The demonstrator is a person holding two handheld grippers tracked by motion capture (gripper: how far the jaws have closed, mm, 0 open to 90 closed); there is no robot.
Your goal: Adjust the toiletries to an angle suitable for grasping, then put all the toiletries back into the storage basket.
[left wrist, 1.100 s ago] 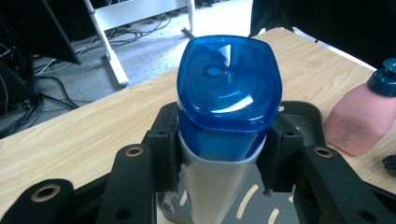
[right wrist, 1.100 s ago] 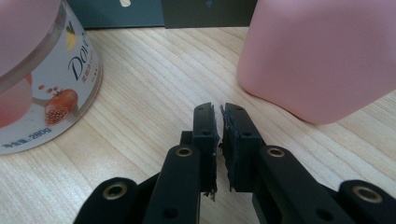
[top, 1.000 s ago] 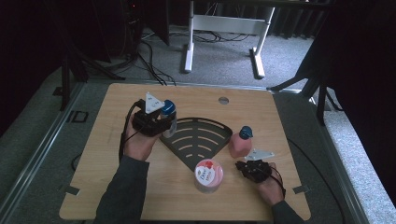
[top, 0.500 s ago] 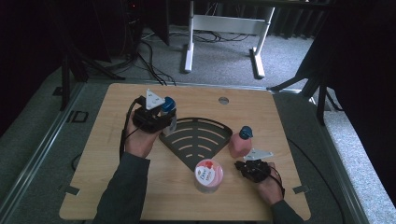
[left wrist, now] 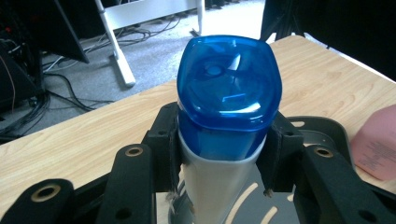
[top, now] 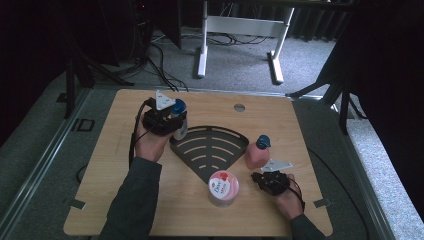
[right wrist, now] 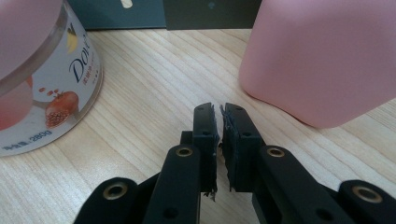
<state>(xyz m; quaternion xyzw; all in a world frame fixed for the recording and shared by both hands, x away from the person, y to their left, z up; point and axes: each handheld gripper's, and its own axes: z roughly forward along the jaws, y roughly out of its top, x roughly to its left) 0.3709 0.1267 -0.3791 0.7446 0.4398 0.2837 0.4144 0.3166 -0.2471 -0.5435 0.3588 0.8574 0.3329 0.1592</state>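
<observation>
While the left gripper (top: 167,119) stands at the far-left corner of the black fan-shaped rack (top: 210,150), its jaws are clamped on the neck of a blue-capped white bottle (left wrist: 224,116).

- Bottle: upright, long axis vertical, cap above the jaws; base at or just over the rack's near edge, contact not discernible.
- Rack: lies directly beyond and to the right of the held bottle; slotted, flat on the wooden surface (top: 100,175).
- Right gripper (right wrist: 218,121): jaws together, empty, low on the surface between the Dove jar (top: 223,187) and the pink bottle (top: 256,154).
- Judgement: left hand nearer; a short carry onto the rack remains.
</observation>
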